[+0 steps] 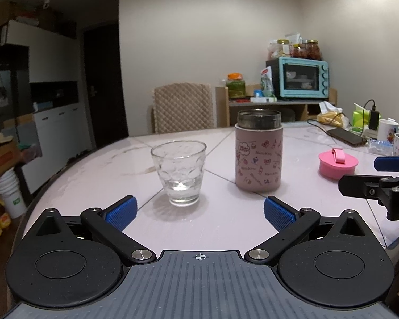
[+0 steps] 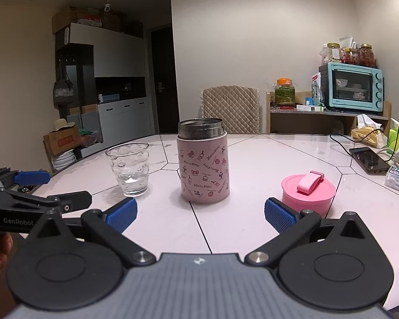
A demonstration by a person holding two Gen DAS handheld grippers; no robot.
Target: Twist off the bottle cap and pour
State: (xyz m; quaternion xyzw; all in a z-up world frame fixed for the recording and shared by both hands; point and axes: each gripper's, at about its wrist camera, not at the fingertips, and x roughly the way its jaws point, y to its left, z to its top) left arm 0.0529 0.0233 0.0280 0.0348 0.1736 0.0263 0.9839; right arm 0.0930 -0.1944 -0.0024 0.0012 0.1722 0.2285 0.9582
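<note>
Pale tiled tabletop (image 2: 252, 159) fills both views, with the pink bottle (image 2: 203, 167) upright at centre, its steel mouth bare, since the pink cap (image 2: 307, 195) sits off at about 3 o'clock from it. Both the left gripper (image 1: 198, 212) and right gripper (image 2: 199, 214) hang spread wide and grasp nothing. A glass (image 2: 129, 170) waits at the bottle's 9 o'clock, seemingly placed close for an easy pour; little liquid shows in it.

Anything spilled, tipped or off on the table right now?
Nothing stands out. The pink bottle stands upright and open, its pink cap lies flat on the table to its right, and the glass is upright with a little water. No spill shows.
</note>
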